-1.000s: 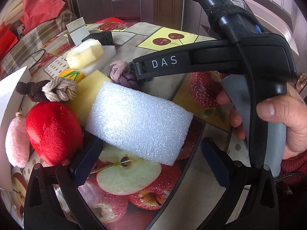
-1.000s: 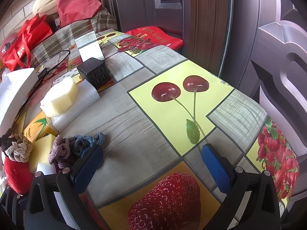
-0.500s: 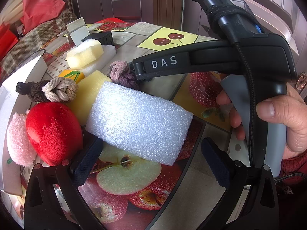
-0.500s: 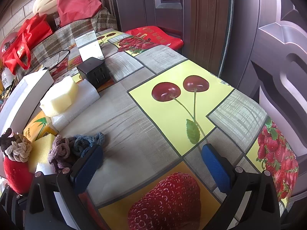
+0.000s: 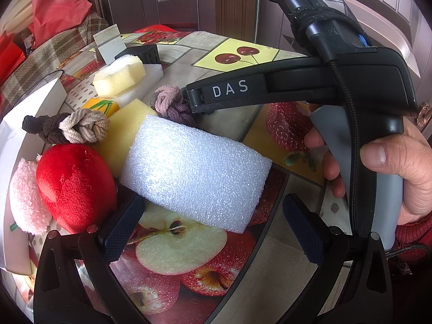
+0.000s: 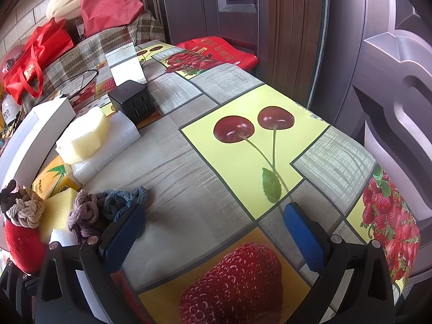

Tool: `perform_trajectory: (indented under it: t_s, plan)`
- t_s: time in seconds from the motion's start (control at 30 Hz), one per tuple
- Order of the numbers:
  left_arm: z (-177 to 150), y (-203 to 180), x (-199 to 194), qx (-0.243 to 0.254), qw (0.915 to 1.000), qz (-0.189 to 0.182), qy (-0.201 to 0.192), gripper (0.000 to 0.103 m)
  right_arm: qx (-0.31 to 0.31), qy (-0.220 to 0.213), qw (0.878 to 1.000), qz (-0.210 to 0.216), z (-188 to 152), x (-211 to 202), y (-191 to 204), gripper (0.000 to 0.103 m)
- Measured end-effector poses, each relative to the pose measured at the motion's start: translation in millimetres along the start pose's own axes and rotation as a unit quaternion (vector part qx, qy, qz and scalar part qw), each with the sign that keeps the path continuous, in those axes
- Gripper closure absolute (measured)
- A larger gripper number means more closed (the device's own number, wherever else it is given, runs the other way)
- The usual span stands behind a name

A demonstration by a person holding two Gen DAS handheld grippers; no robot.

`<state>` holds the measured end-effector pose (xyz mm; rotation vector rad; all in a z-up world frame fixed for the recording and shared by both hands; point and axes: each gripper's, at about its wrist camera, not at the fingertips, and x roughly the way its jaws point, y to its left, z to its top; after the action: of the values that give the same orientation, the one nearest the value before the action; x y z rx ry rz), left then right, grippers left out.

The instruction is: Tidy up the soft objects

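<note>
White foam block (image 5: 194, 170) lies on the table (image 6: 172, 162) just ahead of the left gripper (image 5: 213, 226), whose jaws gape wide and empty. It looks light and squashy, so pinch gently across its short sides. The right gripper (image 6: 216, 232) is also wide and empty.

- Left gripper (image 5: 213, 224): jaws spread wide, nothing between the pads, pointing forward and down.
- Right gripper (image 6: 214, 230): jaws spread wide, nothing held.
- Right hand (image 5: 391, 172): wrapped around the right gripper's handle; thumb lies across its side, fingertips curl around the front. The gripper body reaches leftward across the left wrist view.
</note>
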<state>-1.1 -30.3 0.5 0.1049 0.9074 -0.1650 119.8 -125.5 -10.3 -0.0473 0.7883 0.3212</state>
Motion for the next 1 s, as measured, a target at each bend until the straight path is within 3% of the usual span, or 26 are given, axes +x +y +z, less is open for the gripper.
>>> perform_trajectory:
  t_s: [0.33,0.4,0.43,0.53,0.67,0.77,0.83,0.9,1.0]
  plan:
    - [1,-2,-1,-0.001,1.0,-0.003,0.0,0.001,0.003,0.001,1.0,0.004,0,-1,-2,0.0]
    - [-2,-8,-11,-0.004,0.9991,-0.041,-0.011,0.001,0.01,-0.003,1.0,0.014,0,-4,-5,0.0]
    - [-4,-12,-21,-0.005,0.9977,-0.063,-0.026,0.001,0.02,-0.009,0.999,0.026,0,-7,-9,0.0]
    - [-3,-21,-64,-0.001,0.993,-0.082,-0.084,0.001,0.071,-0.041,0.994,0.078,-1,-18,-31,0.0]
    - [-6,6,-137,-0.041,0.9748,-0.13,-0.177,0.001,0.103,-0.108,0.984,0.098,-1,-45,-54,0.0]
    - [-21,47,-180,-0.081,0.9639,-0.108,-0.229,0.0,0.084,-0.163,0.972,0.144,0,-69,-60,0.0]
    - [-39,76,-198,-0.104,0.9627,-0.068,-0.24,0.0,0.06,-0.204,0.96,0.184,-2,-83,-58,0.0]
    - [-58,98,-201,-0.11,0.9688,-0.013,-0.222,0.0,0.013,-0.205,0.956,0.211,-2,-89,-46,0.0]
    - [-86,111,-187,-0.083,0.9838,0.054,-0.15,0.0,-0.08,-0.153,0.957,0.232,1,-86,-14,0.0]
